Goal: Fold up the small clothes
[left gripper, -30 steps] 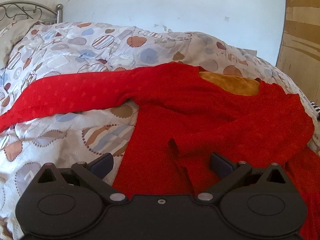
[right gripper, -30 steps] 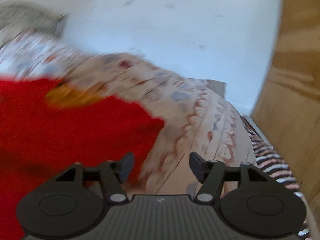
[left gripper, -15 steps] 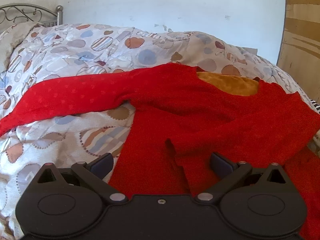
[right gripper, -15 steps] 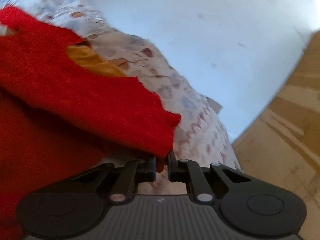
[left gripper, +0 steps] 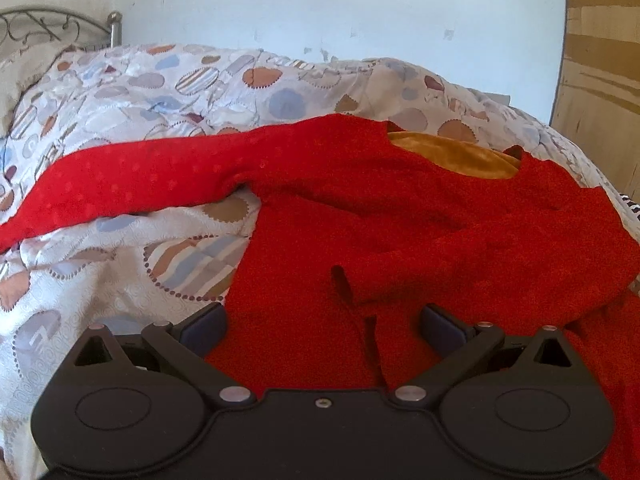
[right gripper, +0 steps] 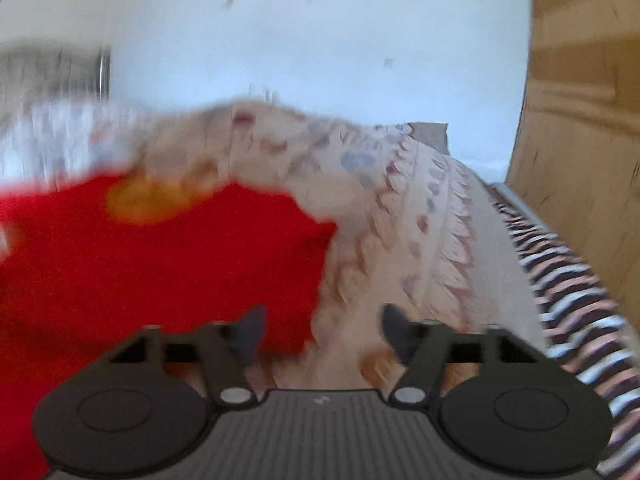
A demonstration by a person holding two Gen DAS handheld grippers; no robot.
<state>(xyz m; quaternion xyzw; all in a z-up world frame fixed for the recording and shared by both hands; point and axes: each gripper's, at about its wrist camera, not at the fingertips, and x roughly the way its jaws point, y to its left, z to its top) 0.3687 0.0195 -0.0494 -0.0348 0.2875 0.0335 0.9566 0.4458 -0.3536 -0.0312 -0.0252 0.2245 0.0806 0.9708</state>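
Note:
A red long-sleeved top (left gripper: 380, 216) with an orange-yellow lining at the neck lies on the patterned bedspread (left gripper: 120, 264). One sleeve stretches out to the left; the other is folded across the body. My left gripper (left gripper: 322, 330) is open and empty, low over the top's lower body. In the blurred right wrist view, my right gripper (right gripper: 322, 330) is open and empty beside the red top's (right gripper: 160, 264) right edge, over the bedspread (right gripper: 400, 208).
A metal headboard (left gripper: 52, 28) stands at the far left against a pale wall (left gripper: 320, 8). A wooden panel (left gripper: 600, 60) stands at the right. A striped cloth (right gripper: 568, 288) lies along the bed's right edge.
Half a second ago my right gripper was shut on the top's right edge; now it is open, has let go and has swung level. The left gripper has barely moved.

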